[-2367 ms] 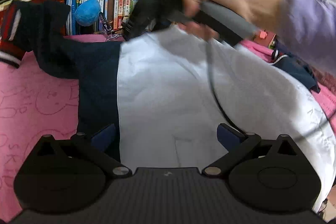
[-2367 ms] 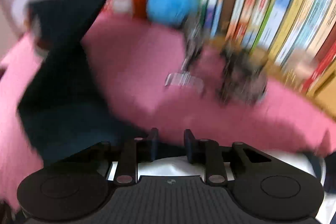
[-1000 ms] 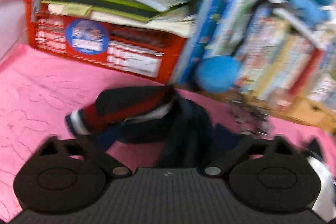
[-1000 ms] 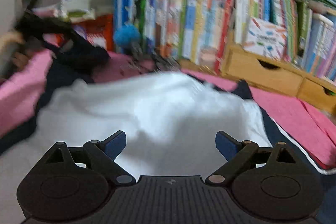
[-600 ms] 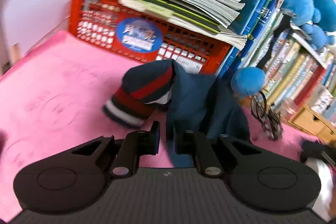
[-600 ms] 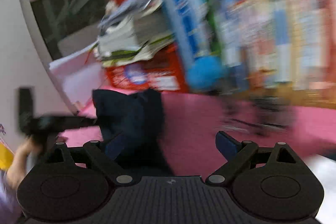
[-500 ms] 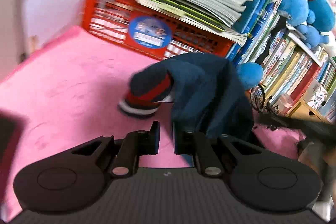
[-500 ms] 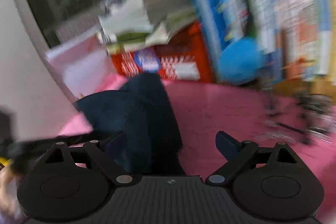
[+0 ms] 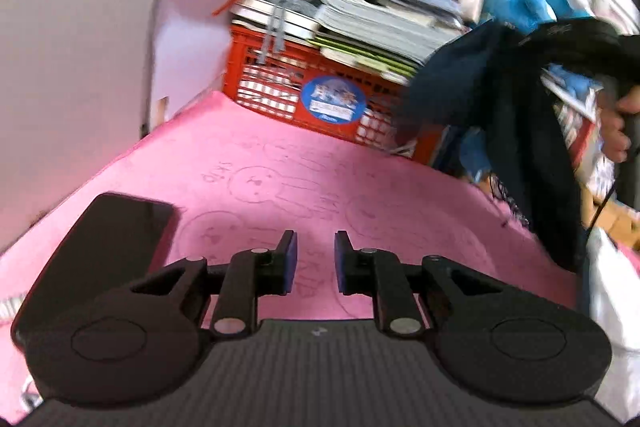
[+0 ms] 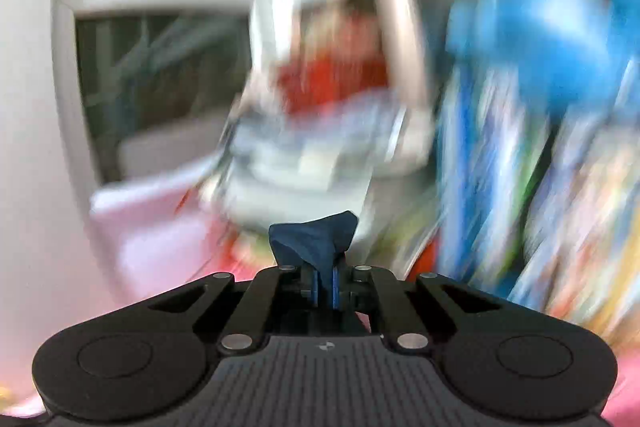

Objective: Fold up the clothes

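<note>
Sleeve-lifting looks like the step in hand: your right hand-held gripper (image 10: 325, 289) is clamped on a pinch of the navy garment (image 9: 516, 131), which hangs above the pink surface (image 9: 280, 187) beside the red crate (image 9: 280, 83). Your left hand-held gripper (image 9: 311, 261) stands narrow with nothing between its pads. Next, carry the cloth across and lay it flat. The crate's blue round label (image 9: 333, 99) is too blurred to read.
</note>
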